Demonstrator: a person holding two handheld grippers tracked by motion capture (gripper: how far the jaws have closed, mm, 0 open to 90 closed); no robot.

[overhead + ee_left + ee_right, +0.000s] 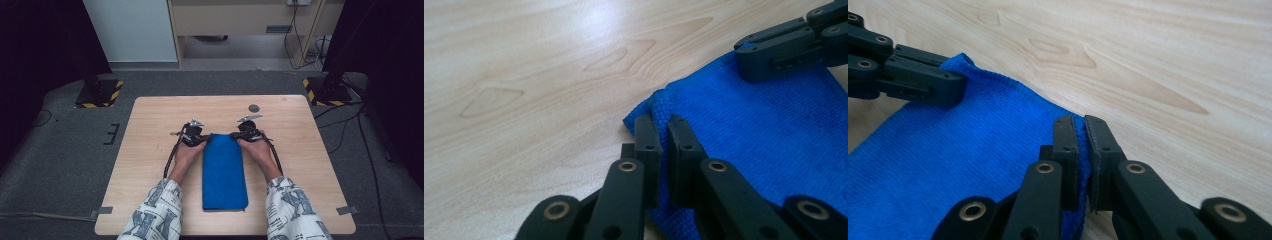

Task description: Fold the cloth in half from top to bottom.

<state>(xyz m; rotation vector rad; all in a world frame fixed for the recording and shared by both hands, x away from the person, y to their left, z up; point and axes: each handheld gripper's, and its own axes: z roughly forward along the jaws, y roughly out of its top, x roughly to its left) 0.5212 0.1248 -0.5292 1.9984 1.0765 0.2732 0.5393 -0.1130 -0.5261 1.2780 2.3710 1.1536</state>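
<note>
A blue cloth (224, 172) lies folded into a long strip down the middle of the wooden table (150, 120), running from the near edge toward the centre. My left gripper (199, 138) is shut on the far left corner of the cloth (744, 135); its jaws pinch the edge in the left gripper view (663, 122). My right gripper (243, 136) is shut on the far right corner, the cloth (963, 155) edge caught between its jaws (1081, 121). Each gripper view also shows the other gripper's jaws across the cloth's far edge.
A small dark round mark (254, 108) sits on the table beyond the grippers. Black stands with yellow-striped bases (100, 92) (325, 90) flank the table's far corners on the grey floor. Cables trail on the floor at the right.
</note>
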